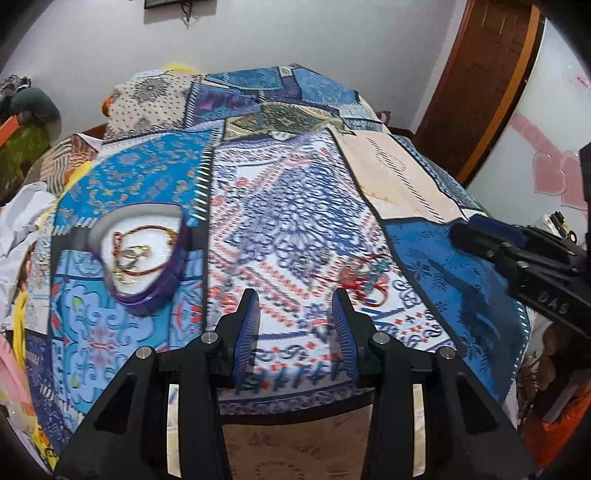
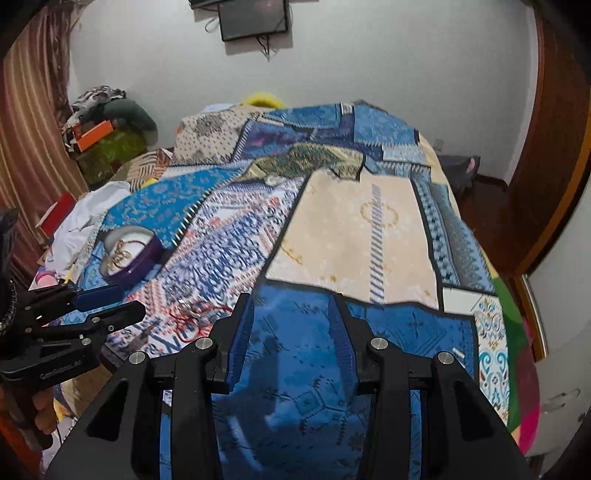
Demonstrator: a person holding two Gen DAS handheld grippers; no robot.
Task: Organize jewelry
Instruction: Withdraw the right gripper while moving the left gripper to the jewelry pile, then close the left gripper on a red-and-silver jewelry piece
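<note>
A heart-shaped purple jewelry box (image 1: pixel 142 251) with a white lining lies open on the patchwork bedspread (image 1: pixel 295 192) and holds gold and red chains. It also shows in the right wrist view (image 2: pixel 135 258). A red necklace (image 1: pixel 364 284) and a small silver piece (image 1: pixel 308 262) lie loose on the spread, just ahead and right of my left gripper (image 1: pixel 295 306), which is open and empty. The red necklace shows in the right wrist view (image 2: pixel 192 319) too. My right gripper (image 2: pixel 291 314) is open and empty over a blue patch.
The bed's near edge (image 1: pixel 295 410) lies under my left gripper, with patterned floor below. Clothes (image 1: pixel 22 218) are piled at the bed's left side. A wooden door (image 2: pixel 554 147) stands to the right. A wall screen (image 2: pixel 255 18) hangs behind the bed.
</note>
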